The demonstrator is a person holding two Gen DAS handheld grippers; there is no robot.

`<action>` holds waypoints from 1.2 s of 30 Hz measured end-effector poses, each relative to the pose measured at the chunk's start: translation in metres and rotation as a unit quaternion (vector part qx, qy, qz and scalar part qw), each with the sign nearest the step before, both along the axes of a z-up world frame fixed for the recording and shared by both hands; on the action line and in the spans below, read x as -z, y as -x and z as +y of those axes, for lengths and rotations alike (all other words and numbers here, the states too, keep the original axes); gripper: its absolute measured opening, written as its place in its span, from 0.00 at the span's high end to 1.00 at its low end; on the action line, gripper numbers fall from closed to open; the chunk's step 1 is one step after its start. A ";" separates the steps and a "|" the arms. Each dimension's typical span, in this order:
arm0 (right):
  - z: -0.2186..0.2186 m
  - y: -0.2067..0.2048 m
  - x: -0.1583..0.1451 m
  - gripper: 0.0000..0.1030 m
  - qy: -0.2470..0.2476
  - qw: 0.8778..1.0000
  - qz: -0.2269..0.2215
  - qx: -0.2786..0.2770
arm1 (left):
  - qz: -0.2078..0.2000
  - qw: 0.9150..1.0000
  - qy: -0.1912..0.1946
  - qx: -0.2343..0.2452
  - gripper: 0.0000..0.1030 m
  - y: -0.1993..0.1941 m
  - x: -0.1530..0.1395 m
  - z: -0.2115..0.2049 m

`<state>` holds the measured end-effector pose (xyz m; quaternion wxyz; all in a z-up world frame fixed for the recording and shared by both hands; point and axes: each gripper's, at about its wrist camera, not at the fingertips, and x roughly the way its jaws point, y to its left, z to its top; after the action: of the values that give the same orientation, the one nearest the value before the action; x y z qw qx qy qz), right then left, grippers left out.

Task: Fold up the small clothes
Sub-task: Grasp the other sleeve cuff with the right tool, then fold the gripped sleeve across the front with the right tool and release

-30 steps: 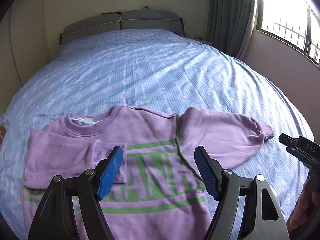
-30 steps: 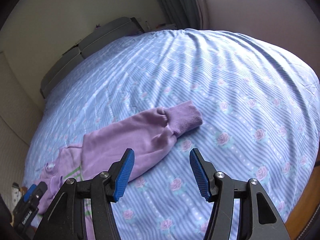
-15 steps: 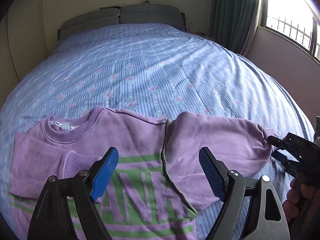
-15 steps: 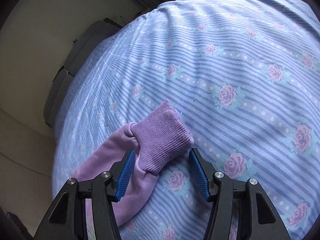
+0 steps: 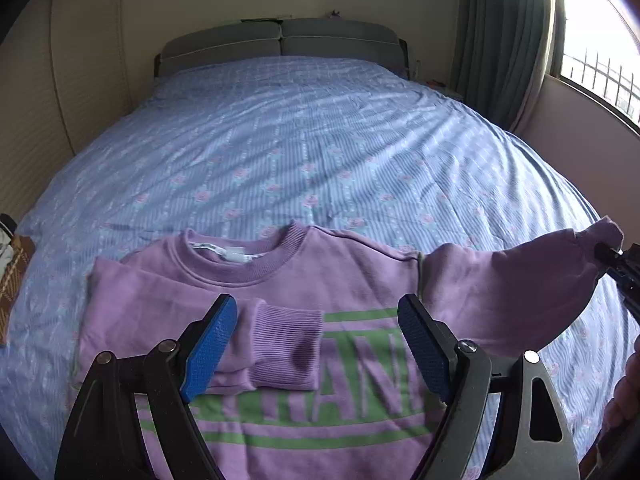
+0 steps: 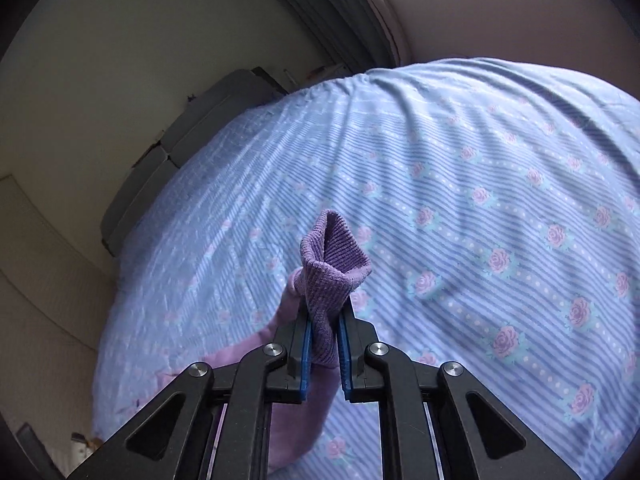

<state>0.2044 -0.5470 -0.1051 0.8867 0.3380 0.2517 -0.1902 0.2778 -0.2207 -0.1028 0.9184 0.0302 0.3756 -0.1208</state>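
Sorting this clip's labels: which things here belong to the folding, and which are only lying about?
Part of the job:
- purple sweatshirt
- its sleeve cuff, pinched in the right tongs
- left tongs, open above the folded cuff
- bed it lies on

Lying about:
- headboard
- curtain
- brown item at the bed's edge

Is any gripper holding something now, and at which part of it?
The right gripper is shut on the sweatshirt, holding it by the ribbed cuff of one sleeve. The left gripper is open and holds nothing.
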 end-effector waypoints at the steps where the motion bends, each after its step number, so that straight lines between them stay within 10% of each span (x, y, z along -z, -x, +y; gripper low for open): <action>1: 0.013 -0.003 -0.012 0.88 0.013 1.000 -0.007 -0.007 | -0.004 1.000 0.001 -0.008 0.20 0.000 -0.005 0.012; 12: 0.212 -0.042 -0.091 0.88 0.179 0.975 -0.046 -0.123 | -0.016 0.993 0.027 -0.113 0.18 0.011 -0.031 0.180; 29: 0.459 -0.107 0.048 0.83 0.287 0.901 0.104 -0.308 | 0.020 0.982 0.032 -0.187 0.18 0.020 0.019 0.325; 36: 0.447 -0.079 0.039 0.51 0.242 0.913 0.057 -0.324 | 0.020 0.986 0.036 -0.165 0.18 0.018 0.026 0.315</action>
<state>0.2832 -0.1004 -0.1443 0.9385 0.0011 0.3436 0.0339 0.2597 0.0938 -0.1290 0.9187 -0.0671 0.3889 0.0182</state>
